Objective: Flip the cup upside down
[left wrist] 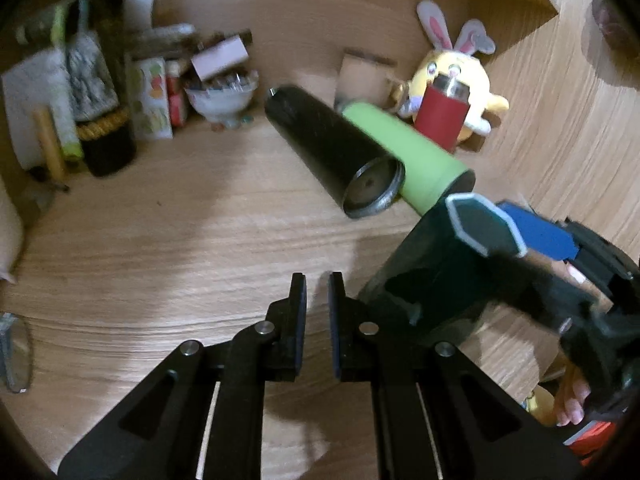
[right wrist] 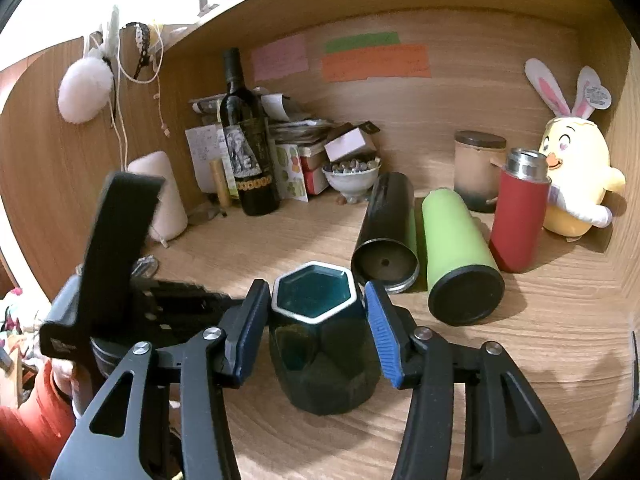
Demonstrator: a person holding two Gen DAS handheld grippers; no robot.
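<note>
A dark teal hexagonal cup (right wrist: 320, 344) with a white rim stands on the wooden desk, its flat base facing up. My right gripper (right wrist: 316, 308) is open, one blue-padded finger on each side of the cup, with small gaps. In the left wrist view the cup (left wrist: 452, 268) is at the right with the right gripper's blue pad (left wrist: 536, 232) beside it. My left gripper (left wrist: 317, 300) is nearly closed and empty, just left of the cup above the desk.
A black tumbler (right wrist: 386, 232) and a green tumbler (right wrist: 456, 252) lie on their sides behind the cup. A red flask (right wrist: 518, 212), a plush chick (right wrist: 576, 184), a jar (right wrist: 478, 168), a wine bottle (right wrist: 248, 140), a bowl (right wrist: 350, 178) and papers stand at the back.
</note>
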